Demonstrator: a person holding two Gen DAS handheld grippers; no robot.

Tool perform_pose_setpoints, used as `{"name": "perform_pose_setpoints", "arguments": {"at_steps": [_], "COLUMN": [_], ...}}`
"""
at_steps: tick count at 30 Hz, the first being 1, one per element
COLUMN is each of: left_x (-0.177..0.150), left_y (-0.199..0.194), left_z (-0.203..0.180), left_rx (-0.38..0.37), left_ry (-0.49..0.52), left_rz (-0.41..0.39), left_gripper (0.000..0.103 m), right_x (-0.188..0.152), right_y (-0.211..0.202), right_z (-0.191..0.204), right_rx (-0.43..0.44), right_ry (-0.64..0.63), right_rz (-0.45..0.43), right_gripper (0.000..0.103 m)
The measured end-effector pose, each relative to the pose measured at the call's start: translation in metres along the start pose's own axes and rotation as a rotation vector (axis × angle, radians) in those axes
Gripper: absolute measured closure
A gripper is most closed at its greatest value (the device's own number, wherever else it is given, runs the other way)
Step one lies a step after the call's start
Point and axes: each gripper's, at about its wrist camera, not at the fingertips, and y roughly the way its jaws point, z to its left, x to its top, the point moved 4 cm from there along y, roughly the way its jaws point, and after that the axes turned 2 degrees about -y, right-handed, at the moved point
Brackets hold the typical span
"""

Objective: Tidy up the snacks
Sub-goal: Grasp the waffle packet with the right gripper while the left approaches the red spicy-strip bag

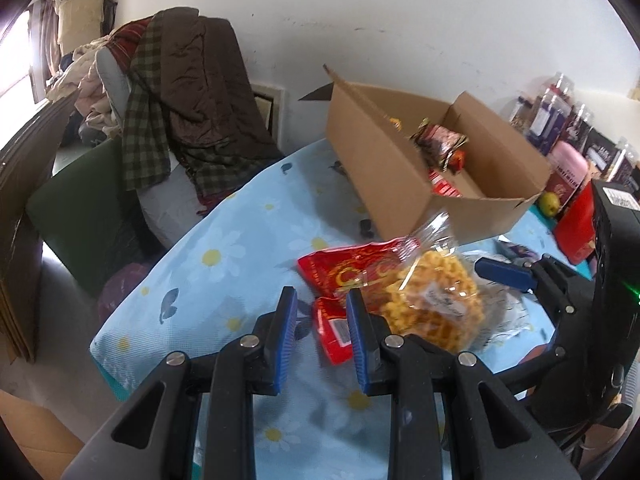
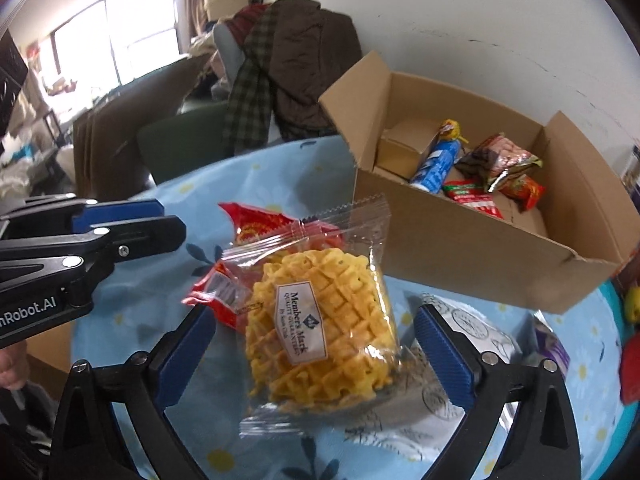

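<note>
A clear pack of yellow waffle snack [image 2: 320,332] lies on the blue flowered tablecloth [image 2: 188,188], partly over a red snack packet [image 2: 224,292]. My right gripper [image 2: 316,356] is open, one finger on each side of the waffle pack, not touching it. My left gripper [image 1: 322,320] is open above the small red packet [image 1: 334,328], just left of the waffle pack [image 1: 432,304]. A larger red packet [image 1: 352,268] lies behind. The open cardboard box [image 2: 460,248] holds several snacks, among them a blue tube [image 2: 434,168].
A white patterned packet [image 2: 472,336] and a purple packet [image 2: 554,348] lie right of the waffle pack. Jars and boxes [image 1: 568,132] line the wall at right. A chair with clothes [image 1: 180,92] stands beyond the table's far edge.
</note>
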Motion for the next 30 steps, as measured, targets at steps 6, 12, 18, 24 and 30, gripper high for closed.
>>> {"name": "perform_pose_setpoints", "arguments": {"at_steps": [6,12,18,24,30], "left_x": [-0.004,-0.003,-0.005,-0.007,-0.005], "left_y": [0.013,0.018,0.028,0.040,0.050], "left_z": [0.005,0.000,-0.016,-0.031,-0.039], "left_rx": [0.005,-0.025,-0.068,-0.068,-0.056], "left_ry": [-0.014,-0.012,0.019,0.051,0.062], "left_rz": [0.040,0.057,0.091,0.118,0.132], "left_gripper": [0.078,0.078,0.078,0.078,0.078], "right_x": [-0.009,-0.012,-0.020,-0.035,-0.047], "right_y": [0.012,0.002,-0.020,-0.038,-0.055], "right_z": [-0.004,-0.008,-0.022,-0.037,-0.042], "right_rx": [0.021,0.028,0.024,0.007,-0.020], "right_ry": [0.008,0.028,0.105,0.177,0.220], "right_rz": [0.045,0.025,-0.007,-0.016,-0.019], "right_gripper": [0.019,0.033,0.051,0.057,0.057]}}
